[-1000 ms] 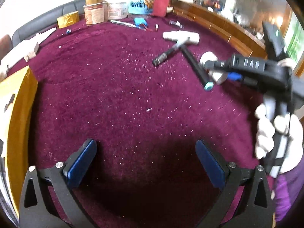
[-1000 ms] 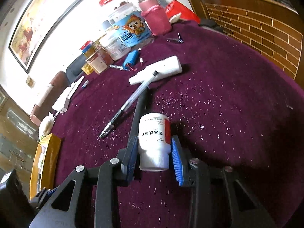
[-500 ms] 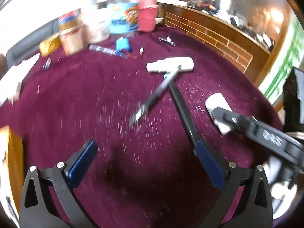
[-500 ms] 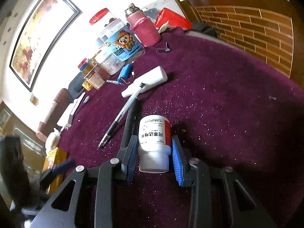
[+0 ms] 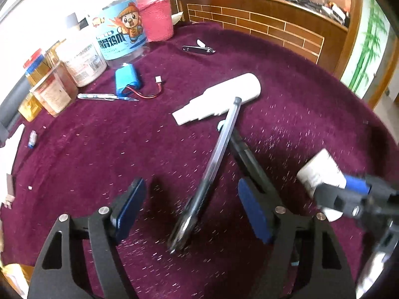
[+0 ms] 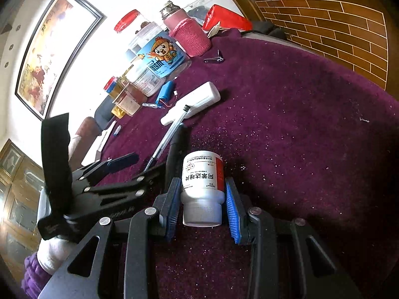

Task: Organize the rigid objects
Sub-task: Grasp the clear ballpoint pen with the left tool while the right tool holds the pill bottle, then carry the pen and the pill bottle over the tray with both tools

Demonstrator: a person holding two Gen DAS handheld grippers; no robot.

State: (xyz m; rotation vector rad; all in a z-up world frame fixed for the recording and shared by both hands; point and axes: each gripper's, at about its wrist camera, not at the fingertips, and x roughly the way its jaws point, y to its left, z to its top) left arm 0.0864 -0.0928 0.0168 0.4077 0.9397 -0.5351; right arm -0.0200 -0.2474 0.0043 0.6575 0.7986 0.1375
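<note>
My right gripper (image 6: 203,199) is shut on a white pill bottle (image 6: 202,186) with a red-striped label, cap toward the camera, just above the purple cloth. The bottle also shows at the right of the left wrist view (image 5: 320,174). My left gripper (image 5: 192,206) is open, its jaws on either side of the lower end of a clear pen (image 5: 212,174) lying on the cloth. A black marker (image 5: 247,159) lies crossed under the pen, touching the right finger. A white tube-shaped object (image 5: 219,99) lies beyond the pen's far end.
A purple cloth (image 5: 99,149) covers the table. At the back stand a blue-labelled jar (image 5: 119,37), a pink-sleeved bottle (image 5: 155,17) and several smaller jars (image 5: 54,84). A blue battery pack (image 5: 127,79), a second pen (image 5: 107,96) and nail clippers (image 5: 198,49) lie nearby. A brick-pattern wall (image 5: 274,27) curves behind.
My left gripper has swung right and forward so its open jaws now straddle the clear pen. The right gripper still holds the bottle, nearly unmoved.
</note>
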